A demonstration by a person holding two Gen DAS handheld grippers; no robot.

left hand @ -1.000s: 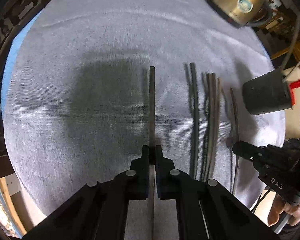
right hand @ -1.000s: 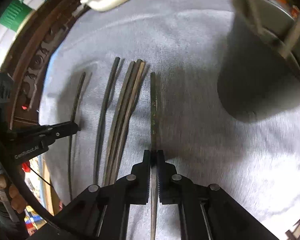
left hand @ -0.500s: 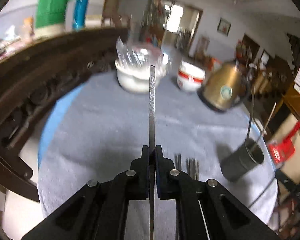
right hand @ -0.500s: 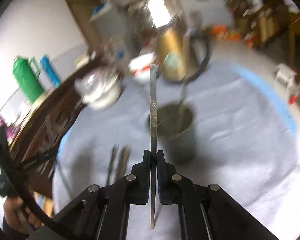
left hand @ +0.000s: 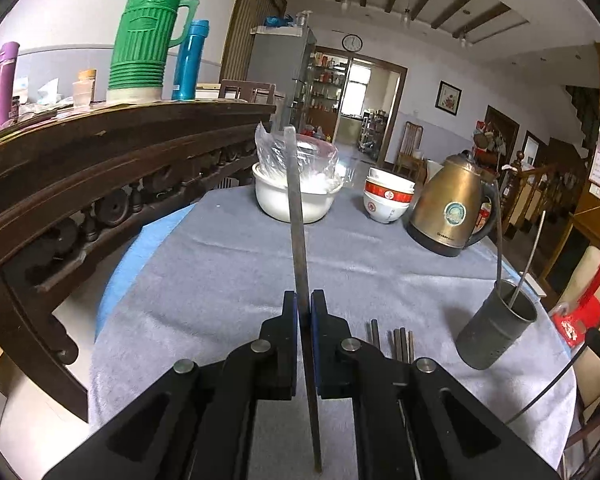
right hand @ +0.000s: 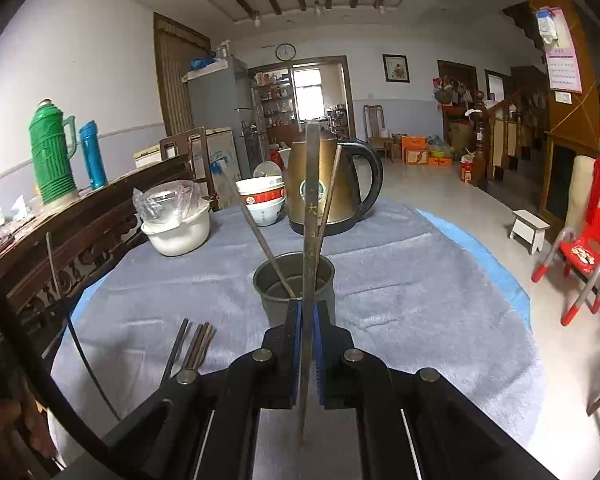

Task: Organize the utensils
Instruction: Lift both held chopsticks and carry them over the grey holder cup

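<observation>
Each hand-held gripper is clamped on 1 chopstick: the left hand-held gripper (left hand: 304,300) holds its chopstick (left hand: 296,208) raised over the desk (left hand: 220,280), with 4 chopsticks (left hand: 396,342) lying just beside it. The right hand-held gripper (right hand: 307,308) holds a marked chopstick (right hand: 311,200) directly before the dark cup (right hand: 294,280), which has 2 sticks inside; only this view shows the kettle (right hand: 328,184) behind the cup and a red chair (right hand: 580,256).

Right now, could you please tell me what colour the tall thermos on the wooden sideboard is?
Green thermos, seen best from the left wrist.
</observation>
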